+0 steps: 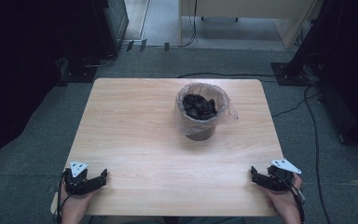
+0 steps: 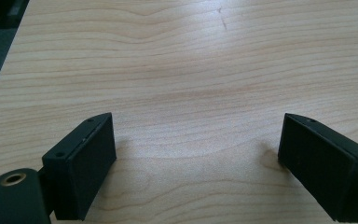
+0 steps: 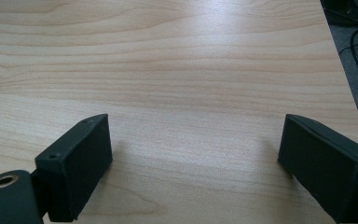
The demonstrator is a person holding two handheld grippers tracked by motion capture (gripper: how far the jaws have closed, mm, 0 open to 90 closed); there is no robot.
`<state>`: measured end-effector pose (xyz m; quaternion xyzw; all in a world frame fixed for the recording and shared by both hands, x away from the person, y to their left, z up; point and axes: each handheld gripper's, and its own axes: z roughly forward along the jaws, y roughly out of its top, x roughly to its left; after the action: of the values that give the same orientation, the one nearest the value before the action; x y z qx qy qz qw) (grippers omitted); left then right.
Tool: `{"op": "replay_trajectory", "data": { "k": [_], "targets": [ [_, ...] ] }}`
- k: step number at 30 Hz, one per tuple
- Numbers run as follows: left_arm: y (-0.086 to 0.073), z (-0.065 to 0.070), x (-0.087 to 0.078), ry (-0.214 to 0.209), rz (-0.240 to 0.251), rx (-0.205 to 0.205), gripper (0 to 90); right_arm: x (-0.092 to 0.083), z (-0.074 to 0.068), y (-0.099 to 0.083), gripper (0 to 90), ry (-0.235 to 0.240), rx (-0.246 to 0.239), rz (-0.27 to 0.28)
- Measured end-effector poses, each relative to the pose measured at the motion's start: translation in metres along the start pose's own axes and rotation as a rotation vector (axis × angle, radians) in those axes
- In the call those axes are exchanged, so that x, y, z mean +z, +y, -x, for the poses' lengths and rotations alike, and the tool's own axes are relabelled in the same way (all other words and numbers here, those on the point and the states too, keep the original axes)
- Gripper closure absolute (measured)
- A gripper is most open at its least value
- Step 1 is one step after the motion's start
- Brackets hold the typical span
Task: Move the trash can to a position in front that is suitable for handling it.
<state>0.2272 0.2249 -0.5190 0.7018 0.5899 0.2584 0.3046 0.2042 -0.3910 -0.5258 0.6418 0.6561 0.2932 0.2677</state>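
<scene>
Bare light-wood table (image 1: 135, 135) spreads between the left hand-held gripper (image 1: 103, 175) and right hand-held gripper (image 1: 253, 173), both wide apart, holding nothing, at the near edge; the plastic-lined brown bin (image 1: 200, 114) sits well apart, toward the far edge.

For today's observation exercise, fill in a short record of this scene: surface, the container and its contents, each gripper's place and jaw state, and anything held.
surface: light wooden table
container: small bin lined with a clear plastic bag, standing upright toward the far middle of the table
contents: dark crumpled pieces, kind not clear
left gripper: at the near left edge, jaws open
right gripper: at the near right edge, jaws open
held: nothing between either pair of jaws
contact with bin: none, both grippers well apart from it
</scene>
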Motion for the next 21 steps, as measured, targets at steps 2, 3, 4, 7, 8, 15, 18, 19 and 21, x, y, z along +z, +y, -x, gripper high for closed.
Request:
{"op": "replay_trajectory", "data": {
  "k": [2, 3, 4, 7, 8, 15, 18, 19, 21],
  "targets": [
    [0.000, 0.000, 0.000, 0.001, 0.000, -0.001, 10.9, 0.000, 0.000, 0.000, 9.2, 0.000, 0.000, 0.000],
    [0.000, 0.000, 0.000, 0.001, 0.000, -0.002, 10.9, 0.000, 0.000, 0.000, 9.2, 0.002, -0.003, -0.001],
    [0.001, 0.000, 0.000, 0.002, -0.001, -0.002, 10.9, -0.001, 0.001, 0.000, 9.2, 0.015, -0.016, -0.002],
    [0.001, 0.000, 0.001, 0.002, 0.000, -0.003, 10.9, -0.003, 0.004, -0.002, 11.9, 0.022, -0.017, -0.001],
    [0.001, 0.000, 0.001, 0.002, -0.001, -0.002, 10.9, -0.005, 0.004, -0.002, 15.8, 0.012, -0.009, 0.007],
    [0.001, 0.000, 0.001, 0.002, -0.001, -0.003, 10.9, -0.011, -0.004, 0.003, 32.1, -0.017, 0.000, 0.093],
    [0.001, 0.000, 0.000, 0.001, 0.000, -0.002, 10.9, -0.012, -0.008, 0.007, 43.9, 0.004, -0.046, 0.138],
    [0.001, 0.001, 0.001, 0.002, -0.001, -0.002, 10.9, -0.012, -0.009, 0.011, 44.9, 0.019, -0.051, 0.135],
    [0.001, 0.001, 0.001, 0.003, -0.001, -0.004, 10.9, -0.012, -0.011, 0.020, 49.5, 0.040, -0.051, 0.152]
  ]
}}
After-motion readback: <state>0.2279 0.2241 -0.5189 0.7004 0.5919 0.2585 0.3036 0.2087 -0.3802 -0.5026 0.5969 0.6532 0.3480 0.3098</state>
